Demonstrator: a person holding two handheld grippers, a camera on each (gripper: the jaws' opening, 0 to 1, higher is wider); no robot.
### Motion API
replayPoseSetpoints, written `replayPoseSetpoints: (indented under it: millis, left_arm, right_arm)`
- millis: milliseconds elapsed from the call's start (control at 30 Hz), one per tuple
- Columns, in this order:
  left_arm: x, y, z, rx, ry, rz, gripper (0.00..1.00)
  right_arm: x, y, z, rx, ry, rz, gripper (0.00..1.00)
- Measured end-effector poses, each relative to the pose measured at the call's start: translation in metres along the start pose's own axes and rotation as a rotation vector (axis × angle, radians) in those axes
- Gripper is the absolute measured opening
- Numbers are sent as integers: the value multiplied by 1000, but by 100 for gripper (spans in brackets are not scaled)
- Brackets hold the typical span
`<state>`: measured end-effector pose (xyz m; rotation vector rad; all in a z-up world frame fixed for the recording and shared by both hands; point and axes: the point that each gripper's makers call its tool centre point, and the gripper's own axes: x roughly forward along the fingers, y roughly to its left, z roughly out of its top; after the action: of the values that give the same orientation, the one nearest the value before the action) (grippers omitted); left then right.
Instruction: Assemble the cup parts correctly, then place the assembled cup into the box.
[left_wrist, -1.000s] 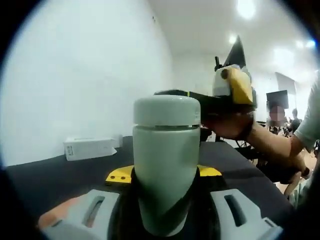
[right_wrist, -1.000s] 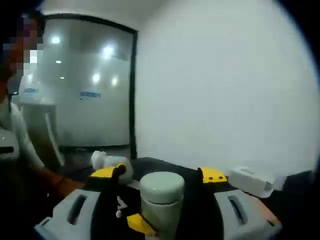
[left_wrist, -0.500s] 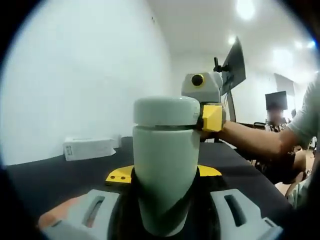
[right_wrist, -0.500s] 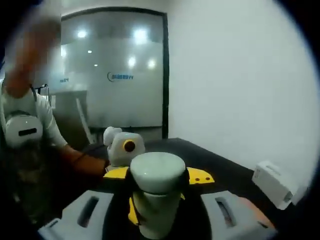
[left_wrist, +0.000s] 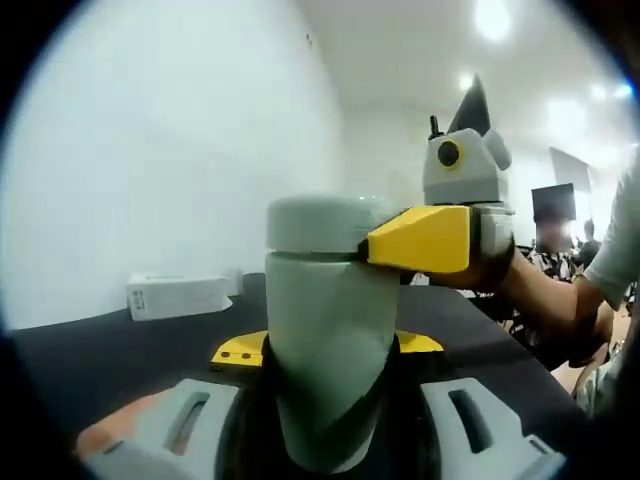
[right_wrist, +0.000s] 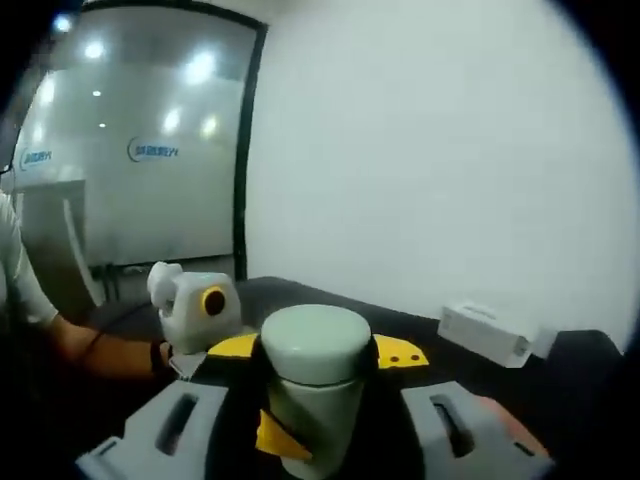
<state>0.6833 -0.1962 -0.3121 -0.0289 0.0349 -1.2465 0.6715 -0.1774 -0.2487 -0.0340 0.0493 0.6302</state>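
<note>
Nearest in the left gripper view, the left gripper has its jaws closed on the lower body of the pale green cup, held upright above the black desk. The right gripper now has a yellow jaw lying across the lid at its seam; half a second ago that jaw sat just beside the lid's right edge, so the grip has rotated round the lid.

In the right gripper view, the right gripper's jaws flank the lid, apparently clamped on it, with the left gripper's grey housing behind.

Judgement: lid is being screwed on; assembly is not yet confirmed finished.

Farther back, a white box rests on the desk near the wall, well apart from the cup.
</note>
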Motion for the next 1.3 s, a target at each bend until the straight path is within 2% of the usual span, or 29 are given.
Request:
replayPoseSetpoints:
  millis: [100,233,267,300,367,400,433,467,533,600,633,700,767,867,967,1000,1100,1200,1300]
  left_arm:
    - [0,0,0,-3,0,1,41]
    - [-1,0,0,-5,1,0,41]
    - [-1,0,0,-5,0,1,41]
    - [0,0,0,-7,-1,2,41]
    - [1,-1,0,-3,0,0,41]
    - [1,-2,0,0,2,0,41]
    - [1,-1,0,0,3,0,41]
    - [1,-1,0,1,2,-1,41]
    - [1,1,0,0,3,-1,41]
    - [2,1,0,0,2,-2,41]
    - [2,1,0,1,2,-2,41]
    - [2,0,0,2,4,-3,41]
    - [2,0,0,2,3,-4,41]
    - [2,1,0,1,3,-4,41]
    - [2,0,0,3,3,-5,41]
    - [2,0,0,2,3,-5,41]
    - [1,0,0,2,2,-5,41]
    - [1,1,0,-4,1,-6,41]
    - [1,3,0,-5,1,-4,41]
  right_arm:
    - [1,-4,0,16,0,-84,39]
    - [4,-5,1,-28,0,-84,40]
    - [4,-6,0,-32,0,-58,42]
    - [4,-1,2,7,-19,0,46]
    - [0,6,6,115,-45,130,55]
    - [-3,8,12,178,-84,191,58]
    - [-7,9,19,165,-139,265,58]
    - [-10,8,20,170,-155,306,58]
    - [-16,2,22,103,-185,372,54]
    - [-13,-10,26,75,-202,336,52]
    - [-14,-8,27,37,-210,375,50]
    - [-12,-5,26,44,-178,419,52]
    - [-11,4,27,74,-158,501,56]
    - [-5,13,22,73,-109,578,56]
    - [-1,18,21,80,-107,620,55]
    - [1,18,20,76,-105,614,54]
    - [6,18,13,21,-93,586,42]
    - [6,22,12,20,-88,590,40]
    - [7,19,11,21,-81,541,40]
